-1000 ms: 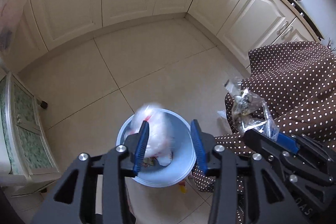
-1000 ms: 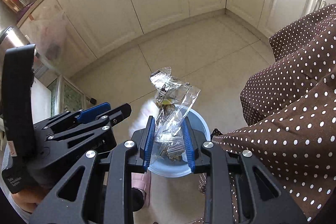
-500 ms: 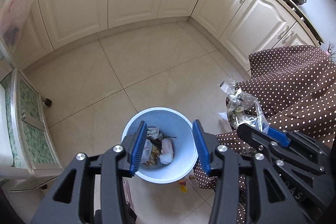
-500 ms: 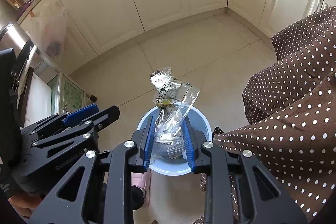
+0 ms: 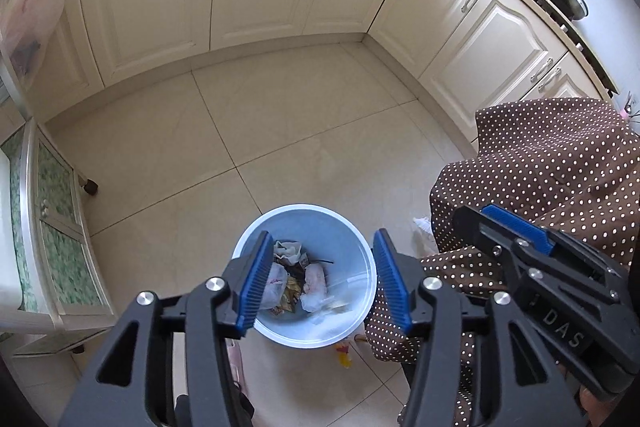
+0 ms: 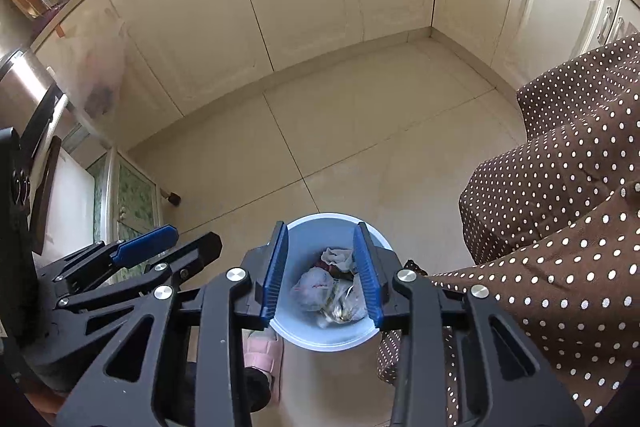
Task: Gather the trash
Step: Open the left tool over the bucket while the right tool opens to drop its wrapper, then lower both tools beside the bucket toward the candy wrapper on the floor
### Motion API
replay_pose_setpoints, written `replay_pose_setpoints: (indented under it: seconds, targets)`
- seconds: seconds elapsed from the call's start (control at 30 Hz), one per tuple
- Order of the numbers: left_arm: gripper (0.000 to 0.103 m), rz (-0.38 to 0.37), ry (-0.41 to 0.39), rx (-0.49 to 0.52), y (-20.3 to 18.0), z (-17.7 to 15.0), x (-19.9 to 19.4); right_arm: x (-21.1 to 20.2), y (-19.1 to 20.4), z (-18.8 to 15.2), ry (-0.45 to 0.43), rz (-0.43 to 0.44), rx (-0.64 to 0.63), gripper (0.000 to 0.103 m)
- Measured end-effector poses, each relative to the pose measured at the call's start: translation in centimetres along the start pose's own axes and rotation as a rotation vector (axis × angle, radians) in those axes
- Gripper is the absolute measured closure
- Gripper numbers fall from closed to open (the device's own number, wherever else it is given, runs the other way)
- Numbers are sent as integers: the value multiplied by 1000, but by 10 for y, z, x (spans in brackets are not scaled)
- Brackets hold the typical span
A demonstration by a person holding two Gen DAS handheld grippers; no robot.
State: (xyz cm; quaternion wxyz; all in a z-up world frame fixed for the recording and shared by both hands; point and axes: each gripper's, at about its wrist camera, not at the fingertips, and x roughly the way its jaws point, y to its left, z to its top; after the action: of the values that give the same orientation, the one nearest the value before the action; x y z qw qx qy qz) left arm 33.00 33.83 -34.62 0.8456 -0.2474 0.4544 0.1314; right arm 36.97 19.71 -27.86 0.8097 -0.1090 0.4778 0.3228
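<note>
Left gripper (image 5: 320, 279) hangs above the blue bin (image 5: 256, 247), jaws spread wide, nothing between the blue pads (image 5: 254, 285); same spread and same station over the bin as half a second ago. Bin contents seen from the left wrist: crumpled white tissue (image 5: 289, 250), a whitish bag (image 5: 274, 283), brownish scraps, and a clear wrapper (image 5: 326, 307) lying toward the near wall, slightly blurred, so it may only just have landed. Moving right: a yellow scrap (image 5: 345, 354) lies on the floor tiles (image 5: 280, 115) just beside the bin's near edge, outside it. Right gripper (image 6: 322, 271) is the change: half a second ago its pads pinched the clear wrapper upright over the bin; now the jaws stand parted and bare, and the wrapper (image 6: 346, 303) rests inside the bin (image 6: 304, 231), beside the whitish bag (image 6: 314, 285). Judgement: this drop is complete, both grippers are free, and the yellow scrap on the floor looks like the next candidate for pickup. Brown polka-dot cloth (image 6: 560, 195) fills the far right; whether more trash sits on it cannot be told.
</note>
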Motion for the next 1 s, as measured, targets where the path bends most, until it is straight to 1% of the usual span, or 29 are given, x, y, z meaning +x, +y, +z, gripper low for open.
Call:
replay_pose_setpoints:
  seconds: [0.2,0.27,0.37,0.5,0.53,0.63,0.7,0.73,0.8,0.83,0.9,0.93,0.97,1.0]
  targets:
    - [49,3,7,5,0,-5,-5,-3,-3,-14,22,5,3,68]
    - [47,12,11,8,-1,-13,-7,-5,-3,-22,34,8,-3,67]
    - [47,21,31,-3,2,-34,-5,-4,-2,-41,59,9,-7,67]
    - [47,43,85,-45,8,-70,10,10,-4,-78,127,10,11,67]
    - [47,55,111,-58,9,-81,17,16,-6,-88,145,13,22,67]
    - [47,77,155,-107,16,-105,38,43,-14,-126,222,11,53,67]
    - [47,100,160,-128,19,-119,48,65,-18,-151,284,9,66,67]
    - [47,109,163,-152,21,-131,56,79,-21,-167,324,4,70,67]
    - [47,121,180,-177,23,-148,68,98,-22,-188,373,-5,77,67]
    - [47,144,213,-205,25,-163,81,108,-26,-199,395,-9,77,67]
    - [47,157,252,-264,32,-185,96,132,-31,-225,456,-12,92,67]
    - [47,180,295,-309,38,-203,111,145,-34,-238,487,-23,100,67]
    - [47,185,328,-347,43,-215,120,154,-38,-250,512,-36,96,67]
    - [47,190,373,-412,50,-231,133,165,-41,-261,538,-44,97,67]
